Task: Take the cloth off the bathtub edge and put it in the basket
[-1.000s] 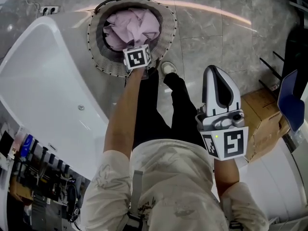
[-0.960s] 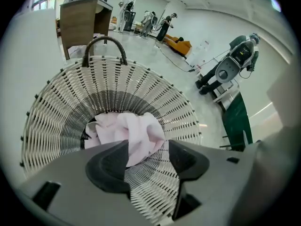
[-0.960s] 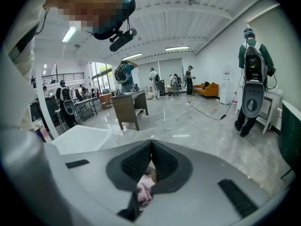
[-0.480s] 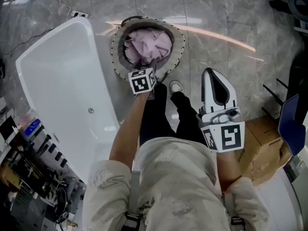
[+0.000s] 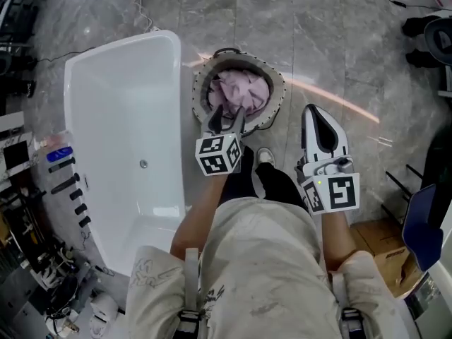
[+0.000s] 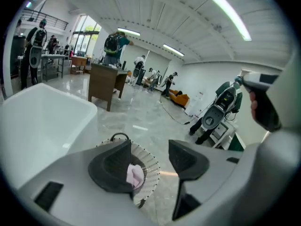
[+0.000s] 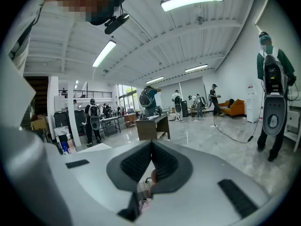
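Note:
The pink cloth lies crumpled inside the round woven basket, which stands on the floor beside the white bathtub. My left gripper hovers over the basket's near rim, jaws open and empty. In the left gripper view the cloth and basket show between the spread jaws of that gripper, with the tub at left. My right gripper is held to the right of the basket, above the floor. Its jaws meet at the tips with nothing held.
The person's legs and a shoe stand just below the basket. A rack of bottles lines the tub's left side. A cardboard box and a blue seat sit at lower right. Desks and people show far off.
My left gripper has drawn back from over the basket toward the person's body, leaving the cloth inside. The head view has pulled back and swung, so the tub and basket appear lower and smaller.

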`<state>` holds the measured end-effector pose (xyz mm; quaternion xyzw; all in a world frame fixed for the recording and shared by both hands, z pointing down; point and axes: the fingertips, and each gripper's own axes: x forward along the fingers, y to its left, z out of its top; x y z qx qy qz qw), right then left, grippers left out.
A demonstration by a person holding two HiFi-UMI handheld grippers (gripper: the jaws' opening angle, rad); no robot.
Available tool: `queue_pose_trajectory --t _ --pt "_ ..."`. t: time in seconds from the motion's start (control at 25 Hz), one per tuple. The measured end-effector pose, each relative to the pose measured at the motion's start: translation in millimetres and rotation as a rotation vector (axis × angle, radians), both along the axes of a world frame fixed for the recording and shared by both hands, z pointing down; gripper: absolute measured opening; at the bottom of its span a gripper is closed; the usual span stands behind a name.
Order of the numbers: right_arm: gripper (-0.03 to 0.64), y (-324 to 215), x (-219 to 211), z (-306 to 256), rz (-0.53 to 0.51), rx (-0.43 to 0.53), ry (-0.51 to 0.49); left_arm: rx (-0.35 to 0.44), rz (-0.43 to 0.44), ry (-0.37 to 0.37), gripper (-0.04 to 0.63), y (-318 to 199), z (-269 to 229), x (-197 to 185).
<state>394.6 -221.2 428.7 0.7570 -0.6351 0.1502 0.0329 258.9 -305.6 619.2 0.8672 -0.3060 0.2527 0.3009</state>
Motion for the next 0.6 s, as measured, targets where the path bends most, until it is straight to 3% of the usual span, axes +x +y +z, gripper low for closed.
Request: queue_pose_trajectory --t 0.44,0.6 --pt "-0.011 10 -46 -75 -0.138 0.144 0.023 0.482 -0.112 0.104 0.209 14 -201 -58" --pt "-0.011 14 -56 -114 -0.159 0.230 0.053 0.627 -0.162 0.138 0.158 25 -266 -80"
